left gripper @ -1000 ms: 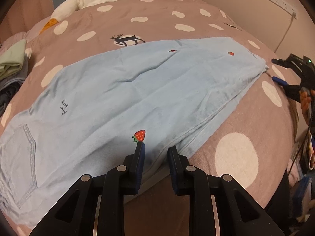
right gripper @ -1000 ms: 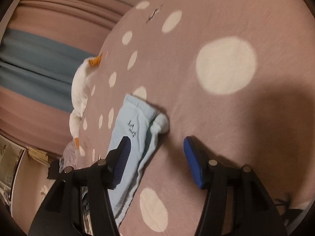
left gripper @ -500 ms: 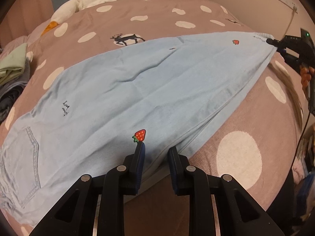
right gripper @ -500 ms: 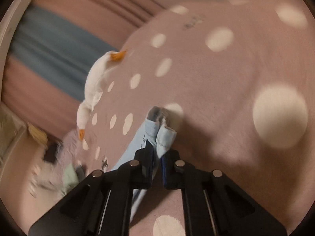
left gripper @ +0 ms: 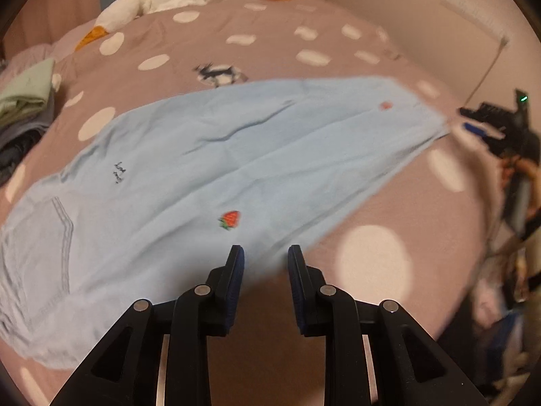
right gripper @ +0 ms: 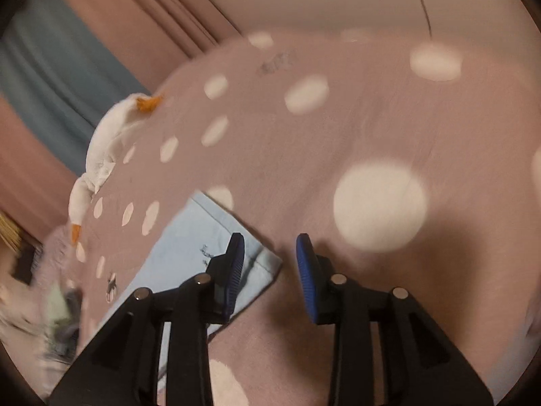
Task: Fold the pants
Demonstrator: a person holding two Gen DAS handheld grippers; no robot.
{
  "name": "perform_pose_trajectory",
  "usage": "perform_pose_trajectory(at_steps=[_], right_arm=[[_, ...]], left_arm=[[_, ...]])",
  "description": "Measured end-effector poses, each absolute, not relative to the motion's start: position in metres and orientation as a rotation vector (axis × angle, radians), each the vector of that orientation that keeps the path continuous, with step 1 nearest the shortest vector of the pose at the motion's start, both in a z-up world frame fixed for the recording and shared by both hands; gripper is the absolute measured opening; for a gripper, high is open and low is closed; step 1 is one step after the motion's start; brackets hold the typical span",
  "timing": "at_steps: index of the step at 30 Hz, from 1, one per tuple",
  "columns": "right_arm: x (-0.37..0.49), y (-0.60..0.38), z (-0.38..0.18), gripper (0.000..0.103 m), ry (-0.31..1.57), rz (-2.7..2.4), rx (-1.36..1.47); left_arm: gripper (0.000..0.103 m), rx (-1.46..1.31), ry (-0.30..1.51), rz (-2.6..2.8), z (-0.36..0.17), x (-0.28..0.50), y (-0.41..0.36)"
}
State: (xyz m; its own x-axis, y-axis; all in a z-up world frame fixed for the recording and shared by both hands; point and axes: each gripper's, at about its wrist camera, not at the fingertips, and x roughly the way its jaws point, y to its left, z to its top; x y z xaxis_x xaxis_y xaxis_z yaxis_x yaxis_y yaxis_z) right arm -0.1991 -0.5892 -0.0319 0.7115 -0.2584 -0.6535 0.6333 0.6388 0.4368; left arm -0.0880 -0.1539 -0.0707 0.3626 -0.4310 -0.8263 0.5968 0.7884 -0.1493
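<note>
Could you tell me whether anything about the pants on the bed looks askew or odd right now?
Nothing looks damaged. The light blue pants lie flat but diagonal across the spotted bedspread, with a few shallow creases near the middle.

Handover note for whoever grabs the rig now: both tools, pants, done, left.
Left tool: open, nothing between its fingers, hovering above the near edge of the pants.
Right tool: its jaws have just been opening; open now, nothing gripped, with the leg hem lying flat below its left finger.
Pants: spread lengthwise across the dotted bedspread, waist and pocket at the left of the left wrist view, hem at the right near the right tool.
Done: pants laid out, legs stacked one over the other, fairly smooth.
Left: no crosswise fold visible yet; probably regrip the hem and bring it to the waist.
</note>
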Motion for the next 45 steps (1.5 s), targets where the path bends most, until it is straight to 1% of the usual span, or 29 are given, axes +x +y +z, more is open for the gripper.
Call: perform_pose_trajectory(at_steps=[2, 5, 7, 10, 13, 16, 17, 18, 19, 21, 22, 24, 25, 27, 28, 32, 34, 35, 37, 40, 45], right_arm=[[-0.192, -0.562, -0.018, 0.033, 0.6, -0.425, 0.609], [-0.17, -0.513, -0.02, 0.031, 0.693, -0.221, 0.503], [-0.151, -0.466, -0.025, 0.024, 0.74, -0.057, 0.448], [-0.128, -0.407, -0.038, 0.021, 0.791, 0.08, 0.378], [-0.114, -0.362, -0.06, 0.021, 0.879, 0.162, 0.338], [-0.12, -0.326, -0.089, 0.023, 1.032, 0.244, 0.235], [-0.129, -0.318, -0.086, 0.024, 0.991, 0.233, 0.156], [-0.135, -0.31, -0.084, 0.025, 0.99, 0.245, 0.082], [-0.143, -0.308, -0.082, 0.025, 1.021, 0.259, 0.059], [-0.147, -0.315, -0.083, 0.024, 1.083, 0.306, 0.119], [-0.153, -0.321, -0.079, 0.021, 1.078, 0.309, 0.124], [-0.158, -0.326, -0.071, 0.025, 1.059, 0.305, 0.119], [-0.16, -0.328, -0.064, 0.025, 1.032, 0.313, 0.127], [-0.155, -0.324, -0.053, 0.026, 0.978, 0.36, 0.154], [-0.149, -0.321, -0.05, 0.028, 0.963, 0.373, 0.163], [-0.118, -0.297, -0.051, 0.028, 0.969, 0.378, 0.161], [-0.093, -0.272, -0.052, 0.028, 0.964, 0.397, 0.147], [-0.088, -0.268, -0.051, 0.028, 0.964, 0.401, 0.141], [-0.066, -0.247, -0.053, 0.028, 0.968, 0.425, 0.116], [-0.034, -0.225, -0.057, 0.028, 0.992, 0.433, 0.093], [0.031, -0.197, -0.07, 0.026, 1.018, 0.399, 0.093]], left_arm=[[0.026, 0.167, 0.971, -0.674, -0.061, -0.091, -0.15], [0.027, 0.166, 0.947, -0.579, -0.058, -0.079, -0.144], [0.027, 0.136, 0.979, -0.52, -0.067, -0.065, -0.138], [0.027, 0.122, 1.086, -0.401, -0.098, -0.051, -0.127], [0.027, 0.11, 1.054, -0.436, -0.097, -0.063, -0.12], [0.027, 0.101, 1.054, -0.486, -0.095, -0.075, -0.108], [0.027, 0.082, 1.058, -0.502, -0.095, -0.077, -0.103], [0.027, 0.063, 1.061, -0.515, -0.094, -0.081, -0.097], [0.027, 0.051, 1.061, -0.52, -0.093, -0.081, -0.092], [0.027, 0.02, 1.063, -0.532, -0.087, -0.08, -0.083], [0.027, 0.003, 1.055, -0.525, -0.083, -0.076, -0.078], [0.027, -0.026, 1.02, -0.499, -0.075, -0.064, -0.073], [0.027, -0.055, 0.993, -0.487, -0.069, -0.058, -0.065], [0.036, -0.098, 0.955, -0.442, -0.062, -0.042, -0.049], [0.041, -0.107, 0.937, -0.406, -0.061, -0.037, -0.04], [0.041, -0.12, 0.918, -0.213, -0.072, -0.002, -0.003], [0.041, -0.127, 0.967, -0.119, -0.088, 0.008, 0.017], [0.041, -0.156, 0.998, -0.119, -0.098, 0.012, 0.024], [0.041, -0.185, 0.967, -0.175, -0.104, 0.005, 0.036], [0.041, -0.126, 0.942, -0.189, -0.105, -0.002, 0.03], [0.041, -0.154, 0.932, -0.205, -0.108, -0.002, 0.028]])
